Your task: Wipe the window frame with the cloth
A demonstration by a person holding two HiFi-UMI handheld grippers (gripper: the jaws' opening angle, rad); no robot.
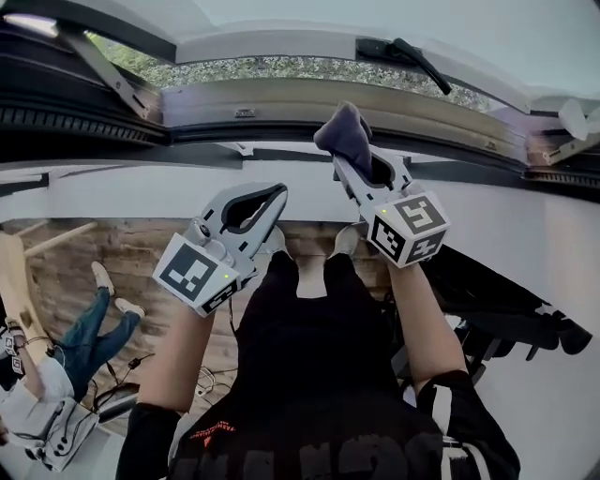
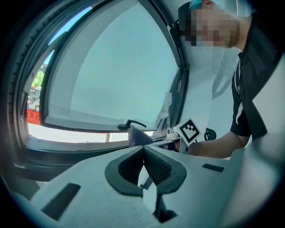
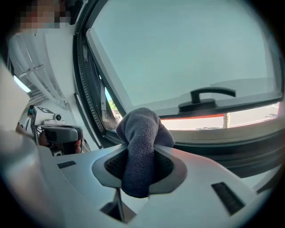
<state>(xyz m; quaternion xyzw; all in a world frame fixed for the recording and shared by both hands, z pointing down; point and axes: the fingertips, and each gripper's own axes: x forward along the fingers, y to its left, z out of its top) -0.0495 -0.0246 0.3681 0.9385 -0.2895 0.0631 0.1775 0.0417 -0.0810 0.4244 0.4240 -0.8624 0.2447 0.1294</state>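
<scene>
Big open window: the pale glass sash (image 1: 281,28) is swinging outward on its side stays, which is leaving the grey-and-beige window frame (image 1: 281,101) with its black rubber seal exposed for wiping. The person is standing right at the white sill, both arms reaching up and forward, so the frame's lower rail is lying within reach of both tools. The black lever handle (image 1: 412,58) on the sash is sitting well above the work and is not being touched. The right gripper (image 1: 364,169) is pointing up at the lower rail, jaws clamping down on the dark grey-blue knitted cloth (image 1: 344,134); the right gripper view is showing the cloth bunching thick between the ribbed pads and bulging out past the tips as a rounded wad, probably so fabric rather than plastic is meeting the frame. The wad is overlapping the dark seal line in the head view, but whether it is actually pressing on the rail or hovering just off it is not resolving. The left gripper (image 1: 274,202) is hanging lower and to the side, well apart from the frame, jaws closing fully tip to tip with nothing between them, so it is idling and keeping out of the wiping path. Judging from this, wiping is under way or just starting, on the rail's right-of-centre stretch.
</scene>
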